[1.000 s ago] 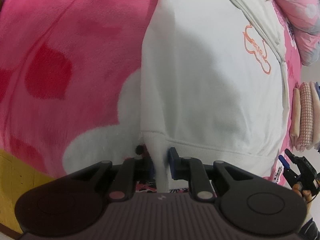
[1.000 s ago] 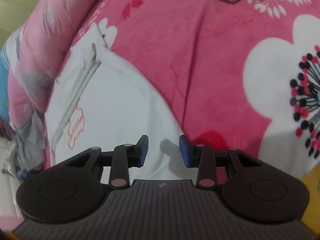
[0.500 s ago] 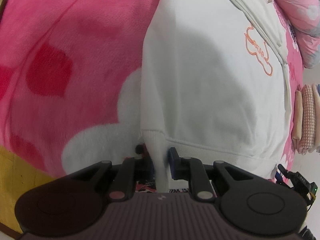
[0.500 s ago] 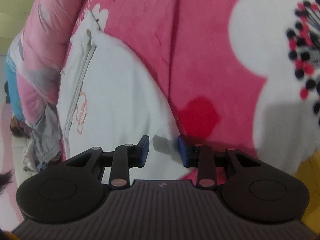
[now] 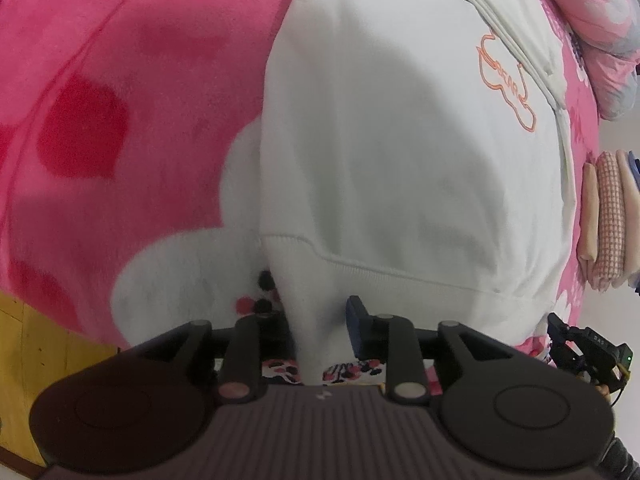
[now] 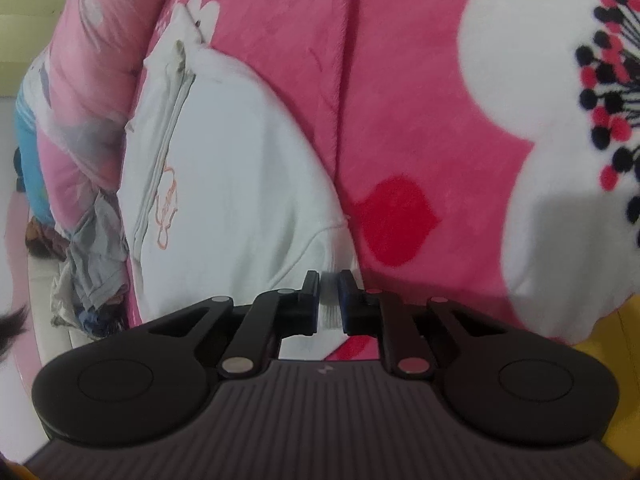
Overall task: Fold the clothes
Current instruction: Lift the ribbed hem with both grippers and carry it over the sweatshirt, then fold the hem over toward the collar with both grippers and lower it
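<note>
A white sweatshirt (image 5: 400, 152) with an orange outline print (image 5: 506, 80) on its chest lies spread flat on a pink fleece blanket (image 5: 120, 100) patterned with big white flowers and red patches; its ribbed hem (image 5: 400, 276) is the edge nearest both cameras. At one corner of that hem the left gripper (image 5: 320, 320) has a pulled-up ridge of the white fabric pinched between its fingers, the jaws nearly together with only the cloth between them; at the hem's other corner the right gripper (image 6: 330, 300) is clamped on the ribbing, its blue pads (image 6: 348, 300) pressed against a thin strip of white cloth. In the left wrist view the right gripper's dark body (image 5: 588, 352) shows just past the far end of the hem. Beyond the sweatshirt's collar end a pink quilt (image 6: 84, 80) is bunched along the blanket; beside the sweatshirt's printed side, past the blanket's edge, stands a stack of folded clothes (image 5: 604, 224), one of them checked; on the near side of the hem, yellow flooring (image 5: 36, 344) shows under the blanket's edge.
</note>
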A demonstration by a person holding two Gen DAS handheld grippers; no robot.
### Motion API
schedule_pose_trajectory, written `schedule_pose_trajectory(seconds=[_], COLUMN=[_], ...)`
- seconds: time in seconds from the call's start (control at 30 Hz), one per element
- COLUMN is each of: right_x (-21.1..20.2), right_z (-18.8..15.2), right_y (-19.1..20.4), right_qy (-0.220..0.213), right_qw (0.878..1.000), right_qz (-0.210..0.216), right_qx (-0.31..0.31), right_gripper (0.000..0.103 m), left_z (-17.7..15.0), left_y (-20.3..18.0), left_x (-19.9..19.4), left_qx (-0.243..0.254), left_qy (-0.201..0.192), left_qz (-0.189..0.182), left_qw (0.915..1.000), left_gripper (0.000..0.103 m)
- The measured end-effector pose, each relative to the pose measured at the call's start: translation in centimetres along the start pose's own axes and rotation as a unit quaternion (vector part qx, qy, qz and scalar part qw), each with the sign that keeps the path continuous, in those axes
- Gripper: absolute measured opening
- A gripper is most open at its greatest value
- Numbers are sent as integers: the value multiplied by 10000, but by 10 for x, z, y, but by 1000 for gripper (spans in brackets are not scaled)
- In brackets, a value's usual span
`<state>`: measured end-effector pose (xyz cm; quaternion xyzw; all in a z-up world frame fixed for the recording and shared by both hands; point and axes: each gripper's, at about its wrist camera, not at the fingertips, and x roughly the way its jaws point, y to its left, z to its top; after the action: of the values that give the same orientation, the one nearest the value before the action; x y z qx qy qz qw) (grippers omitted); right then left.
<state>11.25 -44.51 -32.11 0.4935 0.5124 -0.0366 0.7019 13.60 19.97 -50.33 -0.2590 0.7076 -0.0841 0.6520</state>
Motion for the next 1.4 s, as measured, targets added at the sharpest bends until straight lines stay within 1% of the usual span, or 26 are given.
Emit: schedule_pose_trajectory(seconds=[0.07,0.13,0.2,0.3,0.43,0.5,0.53,0.57,0.6,0.67,0.9,1.17,1.4], right_x=[-2,-2,1,13,11,9,8,7,7,5,-15,-20,-13], right_z=[3,8,11,11,4,1,-1,-3,-5,-8,-5,16,42], right_y=[-1,-5,-7,-7,-5,-4,-4,-3,-3,-2,20,56,87], right_qy=[-60,-94,-28,228,277,290,296,302,308,321,248,126,110], right_qw=[9999,9999,10000,9997,9993,9989,9987,9985,9983,9978,9964,9931,9895], right_qz=[-86,-80,-22,39,151,209,238,266,295,352,530,845,1072], right_qx=[7,33,29,-84,-223,-293,-327,-362,-397,-466,-618,-809,-966], right_gripper=[17,21,21,21,21,17,9,7,7,6,6,5,5], left_z=[-2,-3,-8,-10,-14,-15,-17,-21,-23,-25,-29,-29,-25], left_y=[1,1,5,7,9,9,10,13,14,12,1,-14,-22], left_x=[1,1,-5,-7,-10,-11,-14,-19,-22,-24,-41,-75,-102], left_qx=[-20,-28,-18,-5,-1,20,28,54,74,99,186,194,64], left_qy=[-33,-75,-107,-147,-203,-231,-252,-266,-276,-325,-517,-934,-1502], left_qz=[-12,-28,-31,-36,-55,-42,-12,23,23,3,-130,-378,-556], left_qw=[10000,10000,9999,9999,9998,9997,9997,9996,9996,9994,9984,9947,9871], left_gripper=[26,26,26,24,23,22,20,16,11,8,6,6,6])
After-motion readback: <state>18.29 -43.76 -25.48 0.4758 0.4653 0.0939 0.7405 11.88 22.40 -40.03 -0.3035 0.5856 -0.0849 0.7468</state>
